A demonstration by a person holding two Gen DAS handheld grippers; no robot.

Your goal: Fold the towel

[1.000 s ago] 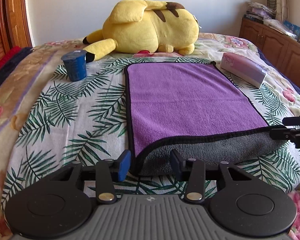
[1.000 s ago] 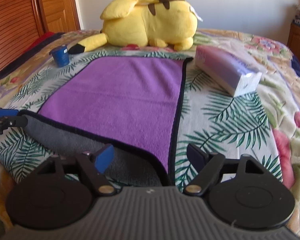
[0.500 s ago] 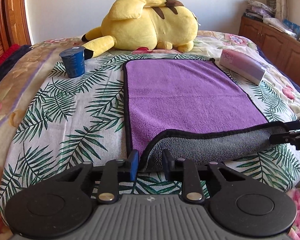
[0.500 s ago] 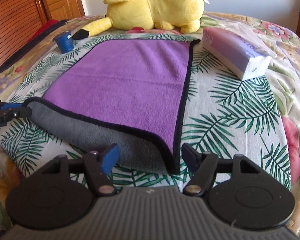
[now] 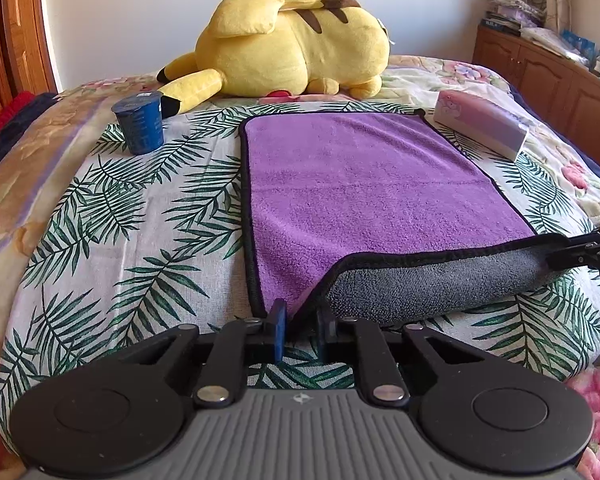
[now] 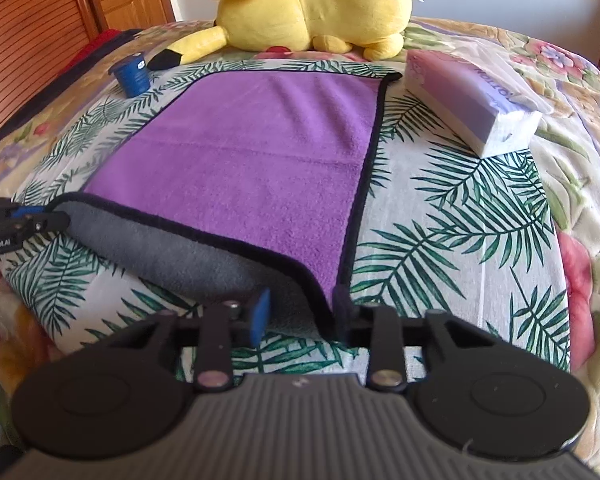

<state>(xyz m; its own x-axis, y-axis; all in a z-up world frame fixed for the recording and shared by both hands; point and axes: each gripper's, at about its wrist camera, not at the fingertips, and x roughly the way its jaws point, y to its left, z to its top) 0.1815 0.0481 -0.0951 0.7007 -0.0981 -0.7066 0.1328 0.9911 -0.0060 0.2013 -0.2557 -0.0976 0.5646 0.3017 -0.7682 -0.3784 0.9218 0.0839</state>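
Left claw narrower around towel corner.

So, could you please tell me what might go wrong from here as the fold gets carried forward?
1. The right tongs stand wider around their corner of the towel than the left tongs, so that corner may slip.
2. The tissue pack sits beside the far corner; the fold could nudge it.
3. The near edge sags between the tongs, so the fold may land uneven.
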